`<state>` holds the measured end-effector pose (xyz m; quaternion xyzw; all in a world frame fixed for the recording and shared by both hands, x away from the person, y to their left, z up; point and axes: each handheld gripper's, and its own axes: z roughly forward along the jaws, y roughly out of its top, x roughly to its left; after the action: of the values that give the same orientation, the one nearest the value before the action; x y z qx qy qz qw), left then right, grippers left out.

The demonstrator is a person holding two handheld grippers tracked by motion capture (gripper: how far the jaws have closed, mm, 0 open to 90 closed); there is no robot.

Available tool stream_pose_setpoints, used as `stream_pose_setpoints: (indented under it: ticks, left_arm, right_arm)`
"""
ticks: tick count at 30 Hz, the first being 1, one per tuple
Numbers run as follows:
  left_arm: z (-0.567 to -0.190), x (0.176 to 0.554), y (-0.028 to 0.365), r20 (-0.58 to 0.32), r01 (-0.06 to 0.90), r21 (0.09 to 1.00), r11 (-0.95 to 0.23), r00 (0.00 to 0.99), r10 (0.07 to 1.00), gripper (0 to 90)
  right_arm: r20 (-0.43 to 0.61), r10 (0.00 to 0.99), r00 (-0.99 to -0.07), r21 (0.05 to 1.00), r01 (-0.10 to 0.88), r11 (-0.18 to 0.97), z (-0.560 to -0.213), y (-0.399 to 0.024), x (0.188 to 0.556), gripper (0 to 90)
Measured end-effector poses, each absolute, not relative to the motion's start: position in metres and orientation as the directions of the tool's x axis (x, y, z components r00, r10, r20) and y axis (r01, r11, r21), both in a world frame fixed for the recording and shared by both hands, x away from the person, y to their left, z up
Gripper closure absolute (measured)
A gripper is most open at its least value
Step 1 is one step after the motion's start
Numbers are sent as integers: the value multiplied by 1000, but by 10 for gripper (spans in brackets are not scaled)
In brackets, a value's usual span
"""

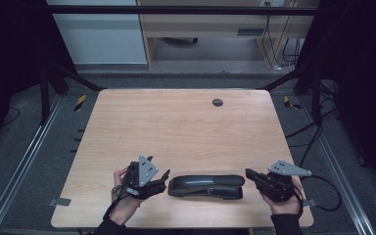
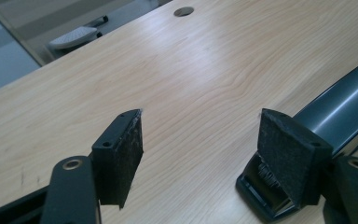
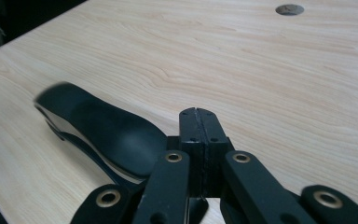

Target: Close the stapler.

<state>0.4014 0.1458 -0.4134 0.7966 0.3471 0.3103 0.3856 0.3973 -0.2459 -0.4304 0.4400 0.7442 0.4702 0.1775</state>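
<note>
Wooden desk [image 1: 186, 127] carries my stapler [image 1: 206, 186] near its front edge, between both grippers. Left gripper [image 2: 200, 149] gapes empty, stapler beside one jaw; right gripper [image 3: 199, 122] is closed, empty, beside the stapler's other end.

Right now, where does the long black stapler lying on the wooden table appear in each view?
High view: the long black stapler lies near the table's front edge, between the two grippers.
Left gripper view: at the right edge, its end behind the right-hand jaw.
Right gripper view: lower left, beside the closed jaws.
Shared landmark: the round grey cable hole.
</note>
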Motion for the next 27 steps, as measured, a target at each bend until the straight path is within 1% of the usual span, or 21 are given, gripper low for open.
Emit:
stream_pose_setpoints:
  ticks: [4, 5, 7, 15, 22, 27]
  left_arm:
    - [-421, 401, 164, 218, 339, 829, -445, 536, 815, 299]
    - [-422, 401, 168, 225, 330, 833, -444, 532, 817, 298]
    - [-426, 400, 177, 211, 357, 828, -432, 517, 830, 297]
    - [-440, 399, 203, 191, 395, 826, -402, 476, 859, 285]
    - [-452, 400, 210, 176, 430, 814, -390, 457, 872, 276]
    - [-458, 401, 207, 201, 422, 804, -419, 471, 859, 271]
  right_arm:
    - [153, 811, -564, 862, 478, 170, -426, -244, 395, 900]
    - [157, 808, -568, 862, 478, 169, -425, -242, 394, 900]
    - [161, 801, -577, 861, 479, 173, -425, -239, 393, 900]
    - [154, 775, -612, 857, 474, 204, -426, -224, 391, 894]
    - [147, 776, -614, 854, 474, 213, -432, -224, 390, 897]
    - [166, 780, -603, 847, 492, 200, -441, -227, 391, 900]
